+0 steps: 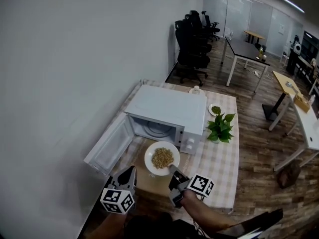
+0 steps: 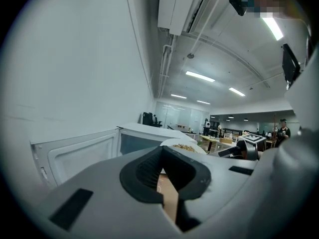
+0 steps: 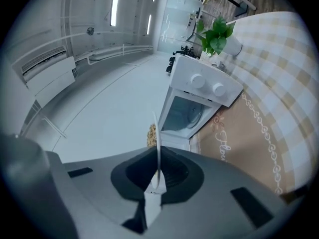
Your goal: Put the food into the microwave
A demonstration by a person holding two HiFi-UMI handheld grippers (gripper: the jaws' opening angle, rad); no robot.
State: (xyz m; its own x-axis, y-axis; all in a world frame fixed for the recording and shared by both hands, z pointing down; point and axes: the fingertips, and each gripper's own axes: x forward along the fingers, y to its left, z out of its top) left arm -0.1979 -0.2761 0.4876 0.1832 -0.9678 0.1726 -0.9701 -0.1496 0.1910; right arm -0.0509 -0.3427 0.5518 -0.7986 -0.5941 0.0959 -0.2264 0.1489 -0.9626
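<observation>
Firmly, the right gripper (image 1: pixel 173 169) has its jaws pinched almost closed on the near right rim of a white plate (image 1: pixel 149 159) heaped with brownish food (image 1: pixel 162 158). The plate sits over a brown mat (image 1: pixel 148 182), just in front of the microwave (image 1: pixel 167 106), whose door (image 1: pixel 110 146) stands wide open to the left. The left gripper (image 1: pixel 128 173), jaws drawn together on nothing, is near the plate's left side, apart from it. A potted plant (image 1: pixel 220 127) stands right of the microwave.
</observation>
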